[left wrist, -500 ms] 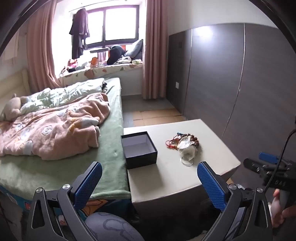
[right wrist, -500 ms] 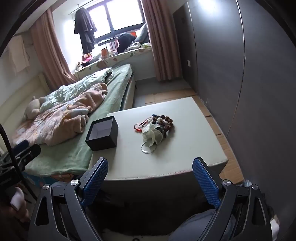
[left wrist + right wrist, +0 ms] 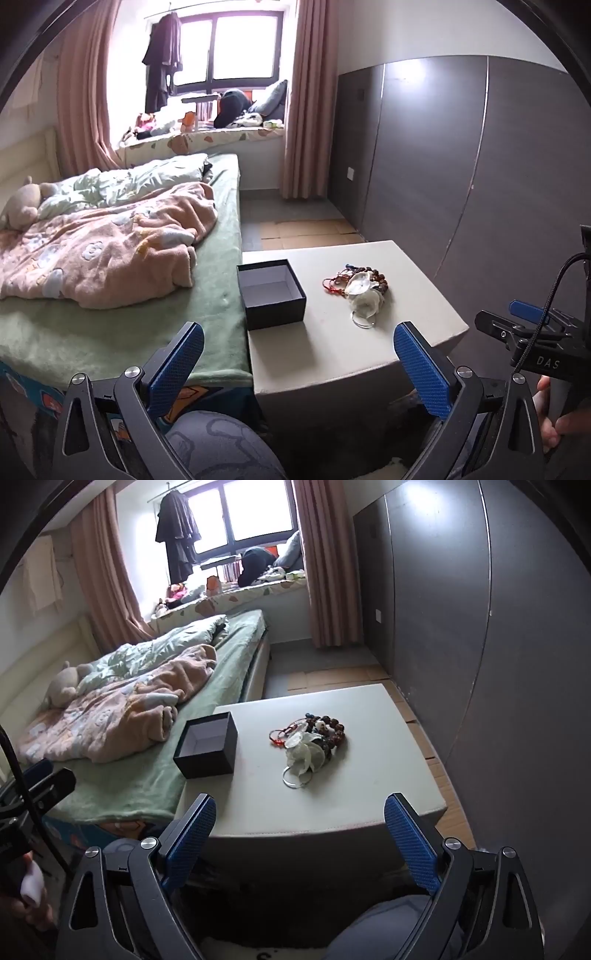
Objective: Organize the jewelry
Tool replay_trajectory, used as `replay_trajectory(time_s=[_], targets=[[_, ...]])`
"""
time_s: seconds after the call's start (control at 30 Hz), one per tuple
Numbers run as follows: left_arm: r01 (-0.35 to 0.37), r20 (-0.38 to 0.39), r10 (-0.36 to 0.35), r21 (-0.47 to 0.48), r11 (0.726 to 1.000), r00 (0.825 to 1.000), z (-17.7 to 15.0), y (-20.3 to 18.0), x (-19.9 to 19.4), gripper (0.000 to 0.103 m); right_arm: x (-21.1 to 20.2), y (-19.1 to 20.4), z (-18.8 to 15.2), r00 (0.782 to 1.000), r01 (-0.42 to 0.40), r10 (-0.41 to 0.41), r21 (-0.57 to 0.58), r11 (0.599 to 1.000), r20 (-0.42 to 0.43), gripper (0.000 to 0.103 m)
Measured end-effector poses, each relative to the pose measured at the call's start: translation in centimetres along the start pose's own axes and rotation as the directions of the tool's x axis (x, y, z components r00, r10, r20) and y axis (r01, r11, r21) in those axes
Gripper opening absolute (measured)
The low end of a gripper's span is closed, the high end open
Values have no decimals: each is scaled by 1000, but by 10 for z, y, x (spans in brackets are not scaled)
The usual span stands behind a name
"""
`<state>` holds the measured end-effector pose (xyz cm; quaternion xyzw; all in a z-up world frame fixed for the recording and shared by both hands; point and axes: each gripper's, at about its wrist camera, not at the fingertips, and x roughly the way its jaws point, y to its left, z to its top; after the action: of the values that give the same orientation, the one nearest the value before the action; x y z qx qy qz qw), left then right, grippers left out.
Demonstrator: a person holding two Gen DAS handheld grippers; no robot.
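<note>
- Left gripper [image 3: 298, 363]: two black arms with blue textured pads [image 3: 176, 363], jaws spread wide, nothing between them; tilted downward, held short of the near edge of the table [image 3: 332, 354], over the seam where bed and table meet.
- Right gripper [image 3: 300, 838]: same build, blue pads [image 3: 412, 843] wide apart and empty; angled down toward the table's near edge, not touching it. Its front end also shows at the right side of the left wrist view, with a cable and part of a hand [image 3: 554, 417] on the handle.
- Jewelry pile [image 3: 314, 744]: one tangled heap near the middle of the tabletop, closer to the far right corner than to the near edge. Contents: a strand of dark brown round beads on the far side; thin red cord pieces on the left side; pale white, petal-like pieces in the centre; a plain silver ring-shaped bangle [image 3: 295, 777] lying flat at the near side of the heap, touching it.
- Black box [image 3: 207, 747]: square, lidless, pale lining, nothing visible inside; stands upright at the table's left edge, beside the bed, apart from the jewelry pile.
- Table: low, off-white, rectangular top, its left edge against the bed [image 3: 110, 332].
- Bed: green sheet, crumpled pink floral blanket [image 3: 103, 258].
</note>
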<state>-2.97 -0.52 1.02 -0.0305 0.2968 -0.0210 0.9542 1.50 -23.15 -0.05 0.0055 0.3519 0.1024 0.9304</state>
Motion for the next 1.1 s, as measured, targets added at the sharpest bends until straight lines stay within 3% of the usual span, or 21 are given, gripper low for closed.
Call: replay_trajectory(time_s=[0.43, 1.1], targets=[[-33, 37, 33, -1, 999, 999, 1, 1, -14, 103, -16, -5, -1, 1000, 2, -2, 13, 1000, 22, 93], [-24, 71, 26, -17, 1000, 997, 6, -2, -31, 103, -26, -6, -1, 999, 12, -12, 6, 1000, 34, 93]])
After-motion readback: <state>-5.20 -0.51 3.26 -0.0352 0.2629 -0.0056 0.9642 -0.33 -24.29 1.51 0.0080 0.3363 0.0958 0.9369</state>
